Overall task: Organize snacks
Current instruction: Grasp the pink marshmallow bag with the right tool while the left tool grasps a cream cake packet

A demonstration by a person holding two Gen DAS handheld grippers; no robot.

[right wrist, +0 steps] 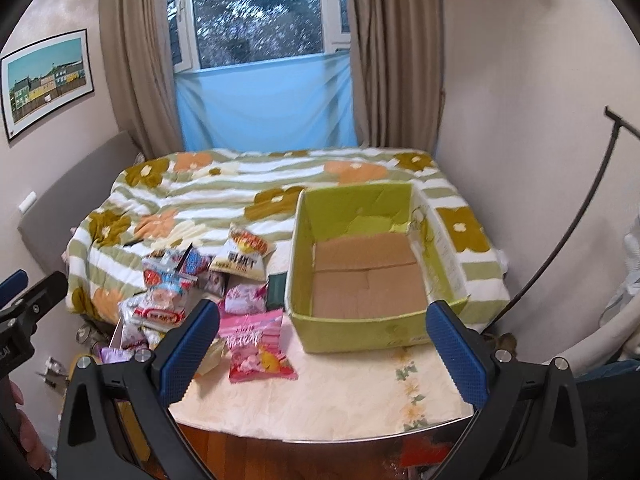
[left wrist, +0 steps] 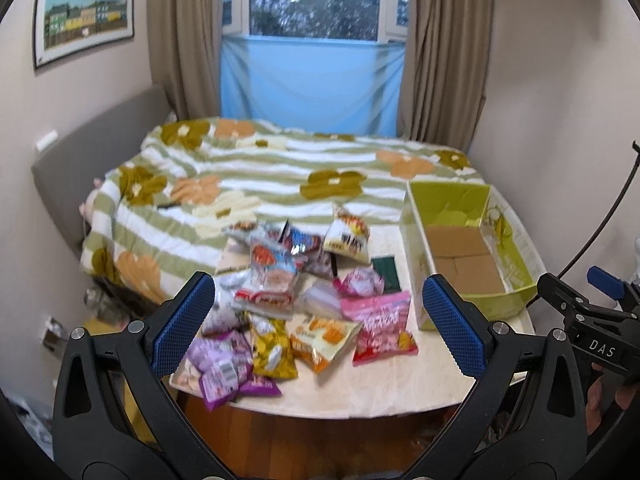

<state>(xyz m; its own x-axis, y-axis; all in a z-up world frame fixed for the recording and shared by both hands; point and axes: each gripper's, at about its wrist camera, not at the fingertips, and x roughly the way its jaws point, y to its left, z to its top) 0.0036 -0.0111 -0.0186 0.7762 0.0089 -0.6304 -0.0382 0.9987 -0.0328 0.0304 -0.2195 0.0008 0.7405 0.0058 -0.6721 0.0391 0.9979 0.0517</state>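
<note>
A bed (left wrist: 280, 168) with a striped, flowered quilt fills the far side, its edge meeting the bench (right wrist: 340, 392). On the bench's right part stands an open green box (right wrist: 360, 320) with bare brown cardboard inside; its far end reaches over the bed. Bare bench lies in front of the box, up to the near rim. Left of the box, a heap of snack packets (left wrist: 296, 292) spreads to the bench's left edge; their print is too blurred to read. A pink packet (right wrist: 256, 344) lies just beside the box. The left gripper (left wrist: 320, 320) and right gripper (right wrist: 322, 352) both hover wide open, empty. "DAS" shows on the right gripper's body.
</note>
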